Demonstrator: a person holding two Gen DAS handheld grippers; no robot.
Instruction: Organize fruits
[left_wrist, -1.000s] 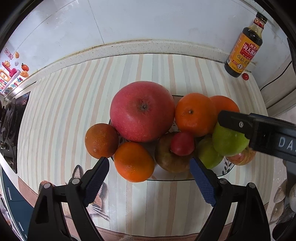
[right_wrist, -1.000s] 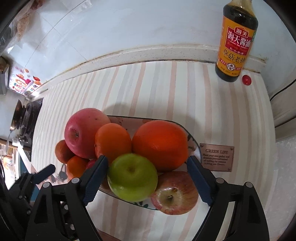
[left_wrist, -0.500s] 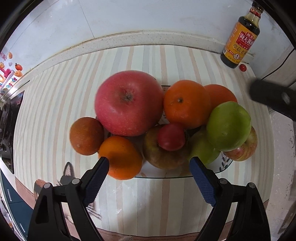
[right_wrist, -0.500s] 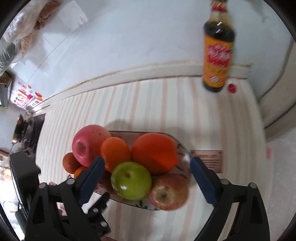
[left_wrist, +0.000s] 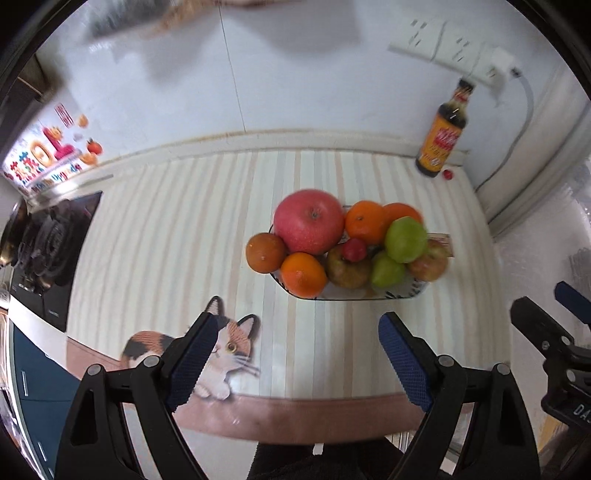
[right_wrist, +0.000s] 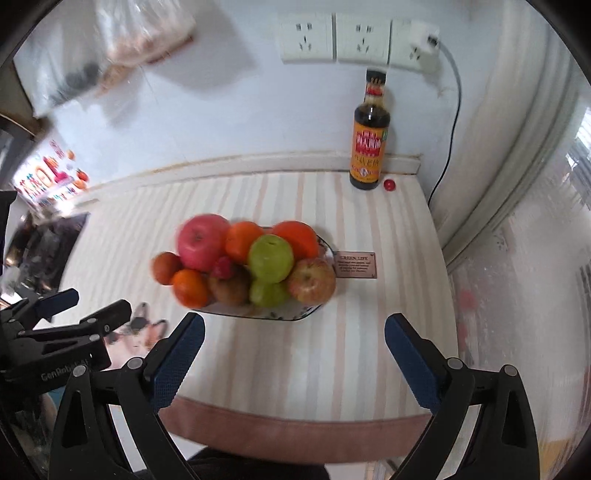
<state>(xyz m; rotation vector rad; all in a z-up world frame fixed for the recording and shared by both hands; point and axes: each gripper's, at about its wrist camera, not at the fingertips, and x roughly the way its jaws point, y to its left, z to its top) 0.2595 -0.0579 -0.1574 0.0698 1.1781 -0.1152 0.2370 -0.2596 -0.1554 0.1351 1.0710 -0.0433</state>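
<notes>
"GREEN LIFE" on brown plaque (right_wrist: 357, 264)

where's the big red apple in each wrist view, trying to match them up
Left wrist: the big red apple sits just right of centre, at the back left of the fruit plate.
Right wrist: the big red apple is left of centre, blurred, at the pile's back left.
Shared landmark: the soy sauce bottle against the wall, a small red ball beside it.
</notes>
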